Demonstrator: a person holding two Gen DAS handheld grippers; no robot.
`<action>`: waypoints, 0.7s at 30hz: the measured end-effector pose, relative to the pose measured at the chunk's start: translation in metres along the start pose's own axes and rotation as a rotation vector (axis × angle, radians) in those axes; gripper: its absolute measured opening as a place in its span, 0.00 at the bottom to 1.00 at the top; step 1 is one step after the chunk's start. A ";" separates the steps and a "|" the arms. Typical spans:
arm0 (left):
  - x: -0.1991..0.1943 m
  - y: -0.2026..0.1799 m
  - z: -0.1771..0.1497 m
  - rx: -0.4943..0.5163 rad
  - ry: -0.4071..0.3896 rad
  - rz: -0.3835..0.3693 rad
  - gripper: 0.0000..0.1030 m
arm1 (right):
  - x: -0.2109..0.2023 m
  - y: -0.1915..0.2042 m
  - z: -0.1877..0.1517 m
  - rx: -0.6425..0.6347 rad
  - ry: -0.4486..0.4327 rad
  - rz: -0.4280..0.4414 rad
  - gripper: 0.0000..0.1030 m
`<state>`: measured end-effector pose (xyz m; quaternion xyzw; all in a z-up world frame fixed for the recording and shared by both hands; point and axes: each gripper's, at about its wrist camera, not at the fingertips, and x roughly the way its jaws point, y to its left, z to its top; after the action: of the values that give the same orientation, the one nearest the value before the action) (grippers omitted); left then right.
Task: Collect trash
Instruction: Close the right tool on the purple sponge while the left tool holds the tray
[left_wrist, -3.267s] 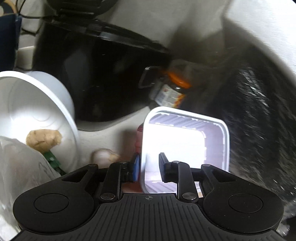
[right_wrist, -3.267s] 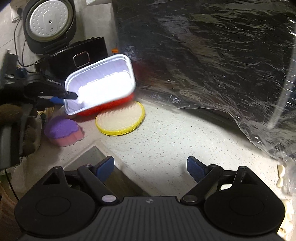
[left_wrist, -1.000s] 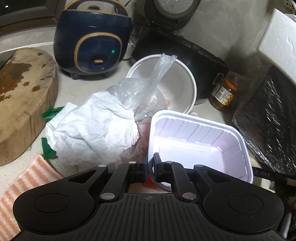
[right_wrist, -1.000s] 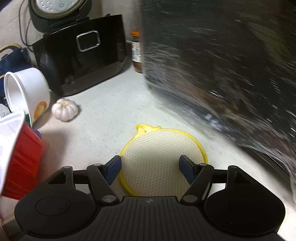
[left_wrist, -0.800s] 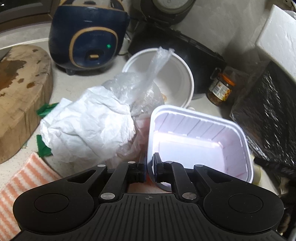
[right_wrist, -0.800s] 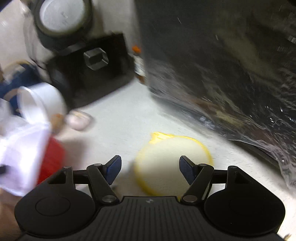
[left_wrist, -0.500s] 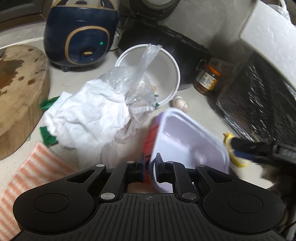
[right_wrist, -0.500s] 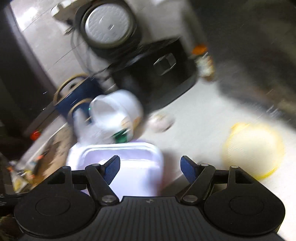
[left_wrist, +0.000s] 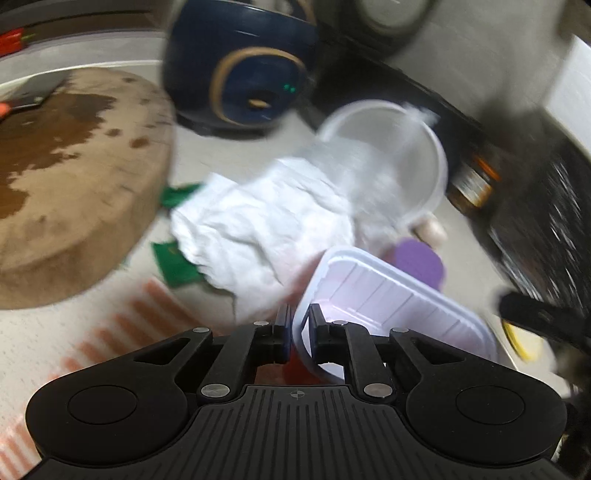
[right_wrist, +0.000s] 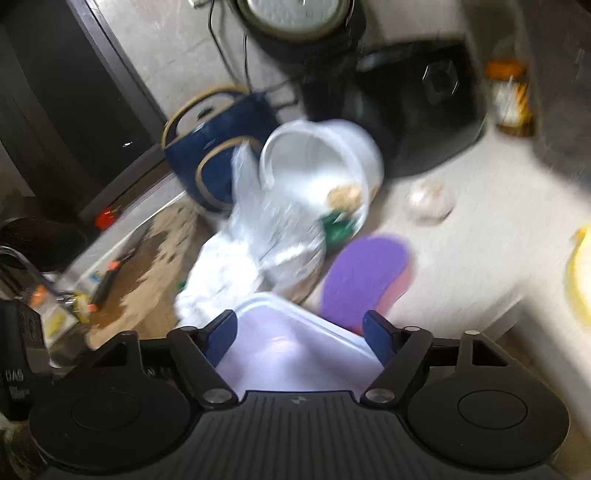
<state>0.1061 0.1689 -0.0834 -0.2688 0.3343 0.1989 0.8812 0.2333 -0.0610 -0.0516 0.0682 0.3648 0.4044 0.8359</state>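
A white plastic tray (left_wrist: 388, 295) with a red underside hangs tilted over the counter. My left gripper (left_wrist: 299, 325) has the tray's near rim between its fingers, and its jaws are closing on it. The right wrist view shows the same tray (right_wrist: 291, 354) between the fingers of my right gripper (right_wrist: 299, 330). Those jaws are opening and stand either side of the tray without pressing it. Beyond the tray lie crumpled white paper (left_wrist: 266, 229), a clear plastic bag (right_wrist: 273, 225) and a white bucket (right_wrist: 321, 158) tipped on its side. Both views are blurred.
A round wooden board (left_wrist: 66, 184) and a striped cloth (left_wrist: 110, 332) lie to the left. A blue rice cooker (left_wrist: 240, 74) and a black appliance (right_wrist: 406, 103) stand behind. A purple sponge (right_wrist: 362, 273), a garlic bulb (right_wrist: 430, 199), a jar (left_wrist: 472, 181) and a yellow pad (right_wrist: 580, 280) lie to the right.
My right gripper has swung left from the yellow pad to the tray, straddling it with wider jaws. The left gripper has shifted with the tray, which has tilted.
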 end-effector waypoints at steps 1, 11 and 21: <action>0.001 0.004 0.003 -0.018 -0.008 0.008 0.14 | -0.006 -0.003 0.002 -0.017 -0.019 -0.044 0.82; -0.002 0.003 -0.003 0.042 0.013 -0.005 0.12 | 0.031 -0.026 0.038 0.013 0.052 -0.190 0.82; 0.005 0.002 0.000 0.023 0.016 -0.009 0.13 | 0.116 -0.015 0.050 -0.012 0.297 -0.214 0.74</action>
<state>0.1089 0.1715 -0.0874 -0.2619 0.3424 0.1889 0.8823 0.3234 0.0227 -0.0860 -0.0364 0.4871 0.3211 0.8114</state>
